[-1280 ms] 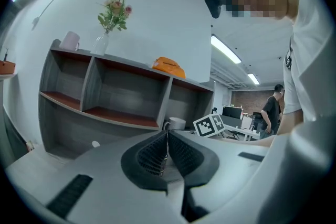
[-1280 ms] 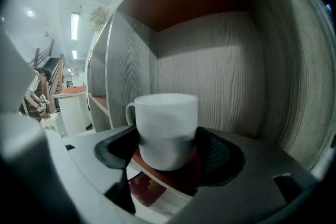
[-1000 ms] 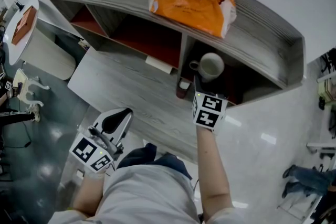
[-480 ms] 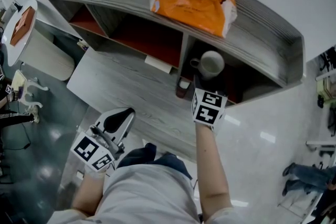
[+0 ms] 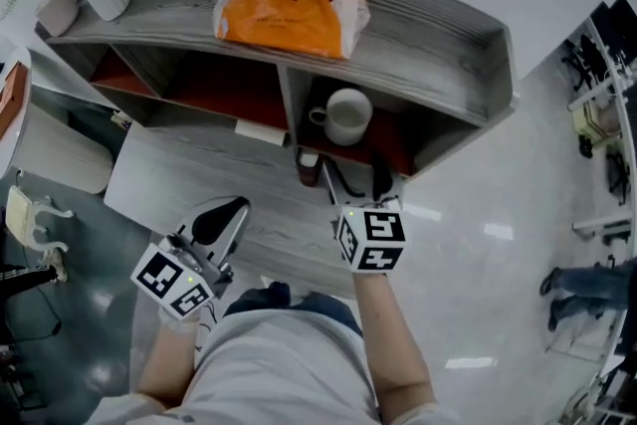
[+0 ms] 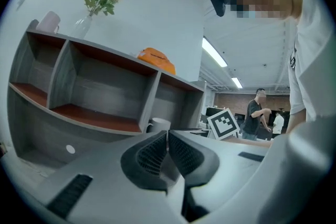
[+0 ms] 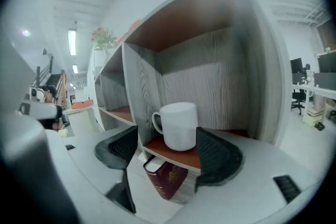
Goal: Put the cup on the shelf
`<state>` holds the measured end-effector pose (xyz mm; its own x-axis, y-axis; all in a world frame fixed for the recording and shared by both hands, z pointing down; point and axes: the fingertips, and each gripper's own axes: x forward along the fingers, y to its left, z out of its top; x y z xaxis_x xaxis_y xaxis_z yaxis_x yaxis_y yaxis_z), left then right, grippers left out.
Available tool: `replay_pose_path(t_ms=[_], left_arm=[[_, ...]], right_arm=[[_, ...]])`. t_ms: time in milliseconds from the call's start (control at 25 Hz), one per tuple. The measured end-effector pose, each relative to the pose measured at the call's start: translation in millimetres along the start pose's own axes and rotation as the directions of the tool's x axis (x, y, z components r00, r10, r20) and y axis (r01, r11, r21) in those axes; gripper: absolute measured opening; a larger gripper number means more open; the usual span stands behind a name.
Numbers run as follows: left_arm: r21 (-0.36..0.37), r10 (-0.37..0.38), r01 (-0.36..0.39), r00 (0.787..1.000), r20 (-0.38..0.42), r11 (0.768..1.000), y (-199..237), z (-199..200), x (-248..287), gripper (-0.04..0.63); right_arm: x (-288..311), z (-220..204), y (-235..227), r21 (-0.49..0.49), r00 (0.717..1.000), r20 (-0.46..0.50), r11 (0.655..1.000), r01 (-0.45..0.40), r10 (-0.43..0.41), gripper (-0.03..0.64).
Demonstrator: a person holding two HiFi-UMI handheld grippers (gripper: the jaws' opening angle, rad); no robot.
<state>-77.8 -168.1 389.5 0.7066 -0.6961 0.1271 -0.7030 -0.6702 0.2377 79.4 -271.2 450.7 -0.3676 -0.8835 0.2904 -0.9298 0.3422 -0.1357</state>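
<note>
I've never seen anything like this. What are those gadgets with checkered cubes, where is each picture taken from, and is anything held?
No robot here: a person holds a two-jaw gripper in each hand. The head view looks down from the person's head; the other two look along each gripper's jaws. The left gripper is shut and empty. The right gripper is open and empty, facing a white cup standing in the right compartment of the grey shelf. An orange bag lies on top.
</note>
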Motion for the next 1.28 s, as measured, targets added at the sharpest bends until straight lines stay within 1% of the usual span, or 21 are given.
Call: replay_pose_path(t_ms=[80, 120, 240, 400, 480, 640, 760, 920, 1080, 1280], left_arm=[[0.005, -0.041, 0.041, 0.999, 0.007, 0.999, -6.8, 5.4, 12.6, 0.021], [0.009, -0.064, 0.064, 0.998, 0.011, 0.998, -10.5, 8.3, 19.1, 0.021], [0.016, -0.137, 0.136, 0.990, 0.020, 0.991, -23.2, 15.0, 37.9, 0.021], [0.024, -0.230, 0.230, 0.973, 0.013, 0.973, -41.0, 16.3, 60.4, 0.021], [0.023, -0.269, 0.268, 0.963, 0.008, 0.963, -49.7, 15.7, 68.2, 0.021], [0.030, -0.338, 0.338, 0.941, -0.003, 0.941, -68.6, 15.5, 78.5, 0.021], [0.041, -0.379, 0.379, 0.925, -0.020, 0.924, -79.8, 14.8, 84.1, 0.021], [0.054, -0.411, 0.412, 0.911, -0.036, 0.910, -88.3, 15.1, 86.0, 0.021], [0.063, -0.426, 0.428, 0.904, -0.045, 0.902, -92.0, 13.9, 88.5, 0.021], [0.069, -0.428, 0.430, 0.903, -0.050, 0.900, -92.2, 13.1, 90.5, 0.021]], right_arm=[[-17.5, 6.2, 4.2, 0.010, 1.000, 0.024, 1.000, -0.010, 0.010, 0.347], [-26.3, 9.2, 4.8, 0.009, 0.999, 0.037, 1.000, -0.005, 0.005, 0.333], [-52.3, 16.6, 2.6, 0.013, 0.997, 0.069, 1.000, 0.025, -0.026, 0.253], [-83.2, 26.5, -1.8, 0.031, 0.991, 0.122, 0.998, 0.046, -0.050, 0.187], [-97.4, 31.1, -0.8, 0.029, 0.987, 0.155, 0.999, 0.040, -0.044, 0.146], [-123.4, 36.3, 5.1, 0.010, 0.980, 0.196, 0.999, 0.032, -0.033, 0.094], [-137.2, 36.5, 4.6, 0.010, 0.976, 0.215, 0.999, 0.038, -0.039, 0.087], [-151.1, 36.6, 2.6, 0.013, 0.970, 0.238, 0.999, 0.040, -0.042, 0.087], [-158.2, 36.2, 3.2, 0.012, 0.968, 0.250, 0.999, 0.037, -0.039, 0.087], [-159.9, 38.9, 1.1, 0.020, 0.963, 0.265, 0.999, 0.041, -0.045, 0.087]])
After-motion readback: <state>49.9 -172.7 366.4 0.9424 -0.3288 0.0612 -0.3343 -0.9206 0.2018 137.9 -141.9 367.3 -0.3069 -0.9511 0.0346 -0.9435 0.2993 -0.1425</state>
